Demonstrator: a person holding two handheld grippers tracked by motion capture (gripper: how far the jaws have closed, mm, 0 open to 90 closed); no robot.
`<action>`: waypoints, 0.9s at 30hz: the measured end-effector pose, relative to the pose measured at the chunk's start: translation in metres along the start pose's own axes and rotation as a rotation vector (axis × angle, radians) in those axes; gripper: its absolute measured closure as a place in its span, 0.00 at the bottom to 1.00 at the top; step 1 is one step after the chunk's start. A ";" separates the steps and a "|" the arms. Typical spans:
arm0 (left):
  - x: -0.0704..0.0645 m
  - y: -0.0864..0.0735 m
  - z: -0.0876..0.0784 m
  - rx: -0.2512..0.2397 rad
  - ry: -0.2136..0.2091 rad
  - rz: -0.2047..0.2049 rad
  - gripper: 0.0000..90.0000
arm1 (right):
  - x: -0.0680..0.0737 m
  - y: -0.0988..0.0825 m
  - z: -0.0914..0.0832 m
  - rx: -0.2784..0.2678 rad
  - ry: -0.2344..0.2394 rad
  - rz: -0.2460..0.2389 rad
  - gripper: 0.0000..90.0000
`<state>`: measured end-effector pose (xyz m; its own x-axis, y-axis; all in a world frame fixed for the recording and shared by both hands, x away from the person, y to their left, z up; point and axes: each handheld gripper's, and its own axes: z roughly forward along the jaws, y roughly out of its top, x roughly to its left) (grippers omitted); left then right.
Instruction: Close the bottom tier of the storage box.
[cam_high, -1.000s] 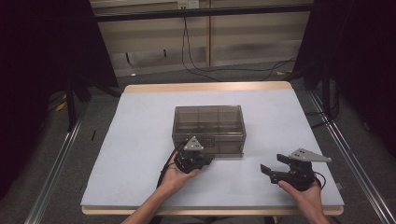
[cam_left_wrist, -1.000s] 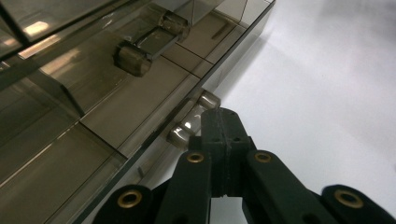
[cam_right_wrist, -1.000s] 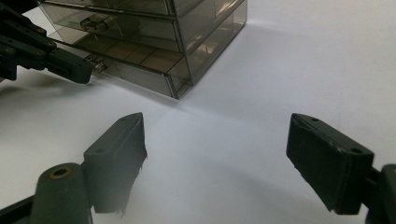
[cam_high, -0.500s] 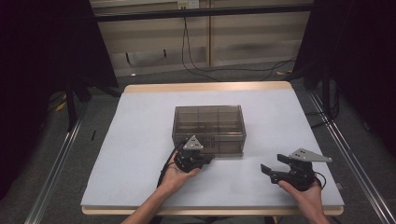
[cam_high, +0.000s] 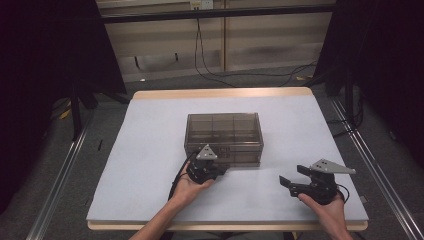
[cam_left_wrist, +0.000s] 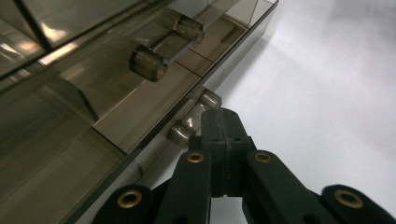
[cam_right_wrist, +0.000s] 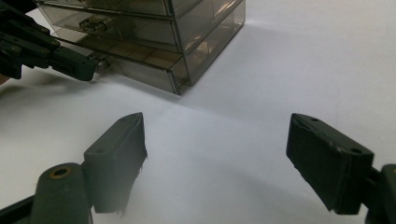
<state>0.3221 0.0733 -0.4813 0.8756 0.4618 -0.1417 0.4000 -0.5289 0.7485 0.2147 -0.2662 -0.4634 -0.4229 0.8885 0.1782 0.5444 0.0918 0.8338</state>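
while the left gripper (cam_left_wrist: 223, 128) fingers pinch the drawer box (cam_high: 223, 137)'s bottom handle (cam_left_wrist: 194, 118), right gripper (cam_right_wrist: 219, 158) fingers spread.

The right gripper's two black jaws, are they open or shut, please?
Open: the right gripper has its jaws spread wide apart over the white table, nothing between them.

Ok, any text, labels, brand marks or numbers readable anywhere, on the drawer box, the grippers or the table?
None can be read.
Smoky translucent plastic drawer box: no label or print visible.
Left gripper and right gripper: plain black jaws, no markings.
White tabletop: blank.
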 end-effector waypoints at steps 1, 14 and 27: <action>0.000 0.000 0.000 0.000 0.000 -0.004 1.00 | 0.000 0.000 0.000 -0.001 -0.003 0.001 0.22; 0.003 0.000 0.001 -0.007 0.005 -0.029 1.00 | -0.001 0.000 0.000 0.001 -0.005 0.003 0.22; 0.007 0.000 0.001 -0.019 0.030 -0.047 1.00 | -0.001 0.000 0.000 0.001 -0.006 0.003 0.22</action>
<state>0.3288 0.0752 -0.4829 0.8471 0.5073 -0.1579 0.4355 -0.4927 0.7533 0.2145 -0.2669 -0.4634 -0.4166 0.8915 0.1778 0.5469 0.0895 0.8324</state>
